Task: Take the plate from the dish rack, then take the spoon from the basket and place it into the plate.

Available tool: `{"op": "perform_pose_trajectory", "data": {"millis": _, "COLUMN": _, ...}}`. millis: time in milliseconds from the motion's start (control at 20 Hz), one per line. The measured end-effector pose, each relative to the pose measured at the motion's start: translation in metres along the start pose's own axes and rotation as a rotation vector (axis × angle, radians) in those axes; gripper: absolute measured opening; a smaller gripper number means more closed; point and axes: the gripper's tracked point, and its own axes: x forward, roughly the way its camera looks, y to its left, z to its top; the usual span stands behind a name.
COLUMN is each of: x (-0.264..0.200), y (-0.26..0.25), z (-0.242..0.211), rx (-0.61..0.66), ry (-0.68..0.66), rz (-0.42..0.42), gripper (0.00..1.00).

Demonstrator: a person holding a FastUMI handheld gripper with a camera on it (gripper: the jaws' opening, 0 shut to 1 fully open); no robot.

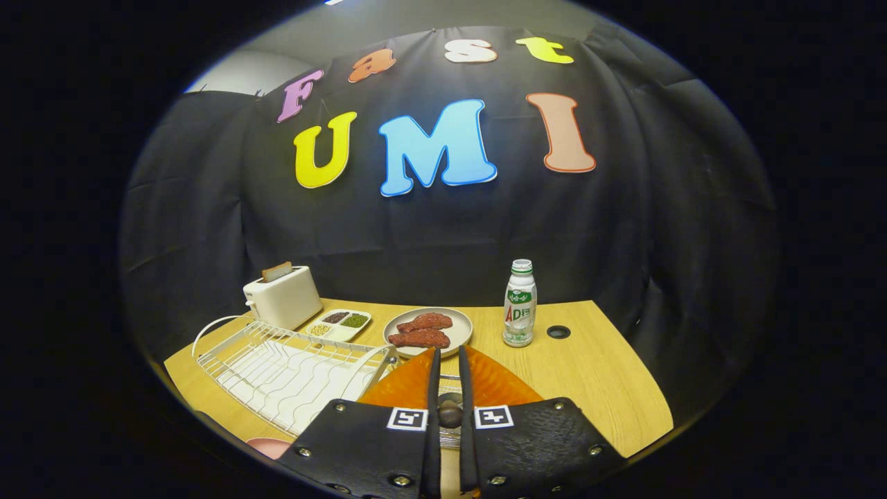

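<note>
My gripper [448, 357] has its fingers drawn close together above the wooden table [596, 381]. A dark, rounded end of the spoon [450, 414] sits pinched in the narrow gap between them, with a bit of silvery metal showing just ahead of it. The rest of the spoon is hidden by the fingers. Left of the fingers lies the white wire dish rack [291, 374] with nothing standing in it. A pink plate rim [270, 447] peeks out low down beside the left finger, by the rack's near corner.
Beyond the fingertips stands a beige plate of red meat slices [427, 331]. A white toaster [283, 296] and a small divided tray of beans [339, 324] sit behind the rack. A drink bottle [520, 305] and a cable hole [558, 332] are to the right.
</note>
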Motion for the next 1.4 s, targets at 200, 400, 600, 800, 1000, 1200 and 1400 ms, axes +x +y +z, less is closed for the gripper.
{"op": "perform_pose_trajectory", "data": {"millis": 200, "x": -0.029, "y": 0.003, "z": 0.023, "rx": -0.022, "ry": -0.027, "rz": -0.003, "gripper": 0.1}}
{"op": "perform_pose_trajectory", "data": {"millis": 400, "x": -0.054, "y": 0.018, "z": 0.033, "rx": -0.047, "ry": -0.036, "rz": 0.01, "gripper": 0.1}}
{"op": "perform_pose_trajectory", "data": {"millis": 600, "x": -0.082, "y": 0.038, "z": 0.048, "rx": -0.01, "ry": -0.057, "rz": 0.042, "gripper": 0.1}}
{"op": "perform_pose_trajectory", "data": {"millis": 800, "x": -0.103, "y": 0.063, "z": 0.061, "rx": 0.026, "ry": -0.063, "rz": 0.104, "gripper": 0.1}}
{"op": "perform_pose_trajectory", "data": {"millis": 1000, "x": -0.114, "y": 0.089, "z": 0.064, "rx": 0.008, "ry": -0.046, "rz": 0.163, "gripper": 0.1}}
{"op": "perform_pose_trajectory", "data": {"millis": 1200, "x": -0.126, "y": 0.13, "z": 0.049, "rx": 0.048, "ry": 0.001, "rz": 0.249, "gripper": 0.1}}
{"op": "perform_pose_trajectory", "data": {"millis": 1400, "x": -0.135, "y": 0.165, "z": 0.026, "rx": 0.048, "ry": 0.06, "rz": 0.333, "gripper": 0.1}}
